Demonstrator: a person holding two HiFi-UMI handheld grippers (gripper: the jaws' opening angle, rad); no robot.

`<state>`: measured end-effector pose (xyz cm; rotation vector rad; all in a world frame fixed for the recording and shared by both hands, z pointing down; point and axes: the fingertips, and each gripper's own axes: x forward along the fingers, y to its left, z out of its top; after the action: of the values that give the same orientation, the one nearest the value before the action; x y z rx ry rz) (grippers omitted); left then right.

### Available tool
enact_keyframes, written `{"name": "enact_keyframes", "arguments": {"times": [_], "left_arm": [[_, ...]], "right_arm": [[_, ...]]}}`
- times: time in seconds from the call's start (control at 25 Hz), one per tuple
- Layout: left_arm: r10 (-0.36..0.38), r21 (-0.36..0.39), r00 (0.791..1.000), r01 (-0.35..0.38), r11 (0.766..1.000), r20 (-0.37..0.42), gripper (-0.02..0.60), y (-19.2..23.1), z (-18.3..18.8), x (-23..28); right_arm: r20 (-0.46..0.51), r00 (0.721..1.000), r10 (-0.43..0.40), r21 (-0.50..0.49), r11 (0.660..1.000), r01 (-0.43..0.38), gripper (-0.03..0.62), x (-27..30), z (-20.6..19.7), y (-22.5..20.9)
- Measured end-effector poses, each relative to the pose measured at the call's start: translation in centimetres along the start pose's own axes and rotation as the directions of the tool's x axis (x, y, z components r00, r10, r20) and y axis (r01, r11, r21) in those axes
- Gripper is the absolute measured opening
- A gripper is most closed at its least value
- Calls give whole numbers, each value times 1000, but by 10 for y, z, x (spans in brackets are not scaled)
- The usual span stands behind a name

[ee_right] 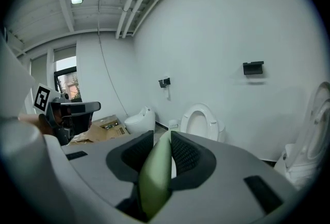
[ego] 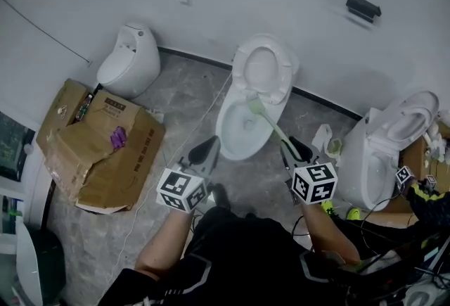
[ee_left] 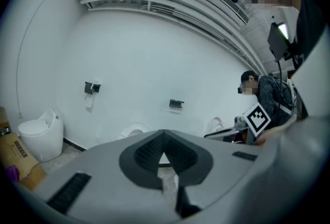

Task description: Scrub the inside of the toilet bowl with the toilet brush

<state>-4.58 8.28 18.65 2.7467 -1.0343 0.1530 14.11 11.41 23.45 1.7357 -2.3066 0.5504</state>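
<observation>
The white toilet (ego: 235,137) stands open in the middle of the head view, its seat and lid (ego: 264,69) raised against the wall. A toilet brush with a pale green handle (ego: 275,130) slants down into the bowl, and its head (ego: 254,106) rests at the bowl's back rim. My right gripper (ego: 292,150) is shut on the handle's near end; the green handle (ee_right: 157,171) fills the gap between its pads (ee_right: 186,153). My left gripper (ego: 209,146) hangs shut and holds nothing, just left of the bowl's front. The same toilet (ee_right: 201,122) shows ahead of the right gripper.
A small white toilet (ego: 130,58) and flattened cardboard boxes (ego: 98,146) with a purple item (ego: 117,136) lie to the left. Another open toilet (ego: 390,143) stands at the right, next to a second person with grippers (ego: 422,192). A white cable (ego: 211,111) crosses the floor.
</observation>
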Motion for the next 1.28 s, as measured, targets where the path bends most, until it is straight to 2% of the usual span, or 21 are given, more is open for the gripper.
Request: {"name": "enact_keyframes", "arguments": {"times": [0.48, 0.96, 1.28], "left_arm": [[-62, -36, 997, 60, 998, -50, 9, 82, -13, 34], [-137, -78, 986, 130, 988, -90, 9, 145, -35, 57], [-126, -100, 984, 113, 989, -130, 9, 167, -64, 83]], "right_arm": [[-55, 996, -64, -9, 998, 64, 112, 83, 12, 2], [-109, 986, -127, -9, 992, 127, 112, 145, 5, 8], [-142, 983, -120, -20, 993, 119, 112, 183, -19, -14]]}}
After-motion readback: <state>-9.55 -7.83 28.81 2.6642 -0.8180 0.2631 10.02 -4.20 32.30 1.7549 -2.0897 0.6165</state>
